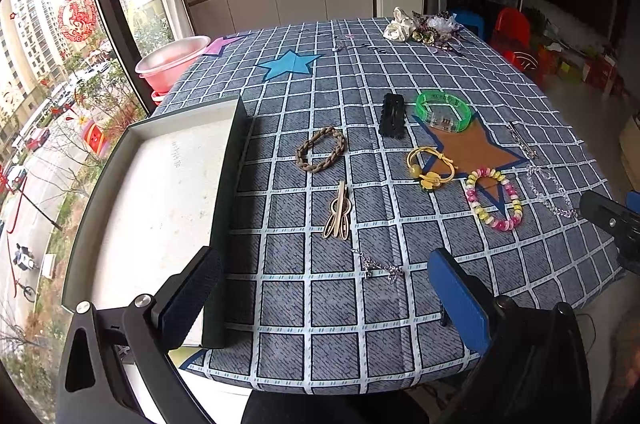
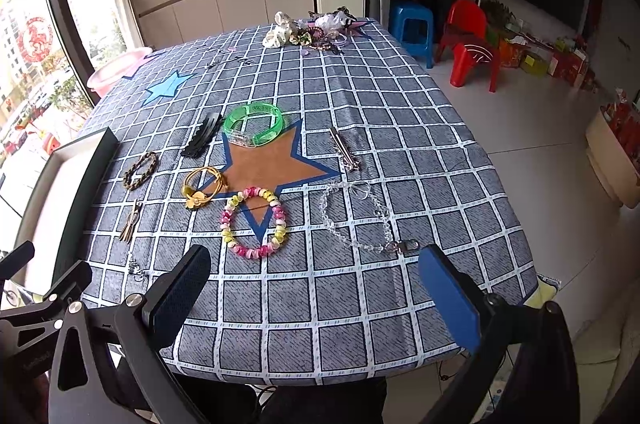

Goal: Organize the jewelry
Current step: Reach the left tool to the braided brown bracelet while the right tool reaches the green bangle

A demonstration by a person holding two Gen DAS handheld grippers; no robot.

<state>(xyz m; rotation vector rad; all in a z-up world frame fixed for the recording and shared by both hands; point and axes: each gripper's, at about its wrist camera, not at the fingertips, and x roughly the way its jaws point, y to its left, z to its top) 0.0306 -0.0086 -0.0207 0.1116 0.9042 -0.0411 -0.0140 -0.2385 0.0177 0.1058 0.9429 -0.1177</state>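
Jewelry lies spread on the checked tablecloth: a green bangle (image 1: 442,111) (image 2: 254,125), a black hair clip (image 1: 393,114) (image 2: 202,136), a brown braided bracelet (image 1: 321,155) (image 2: 140,170), a yellow hair tie (image 1: 430,168) (image 2: 202,186), a pink and yellow bead bracelet (image 1: 494,199) (image 2: 254,222), a clear bead chain (image 1: 550,190) (image 2: 356,216), a gold clip (image 1: 339,212) (image 2: 130,222) and a thin silver chain (image 1: 378,266). An open box (image 1: 160,192) (image 2: 86,184) stands at the left. My left gripper (image 1: 324,298) and right gripper (image 2: 316,292) hover open over the near edge, holding nothing.
A pile of scrunchies and hair ornaments (image 1: 424,28) (image 2: 312,28) sits at the far edge. A silver barrette (image 2: 343,148) lies right of the brown star. A pink basin (image 1: 172,60) stands beyond the table's left corner. Blue stool (image 2: 412,26) and red chair (image 2: 470,44) stand at the right.
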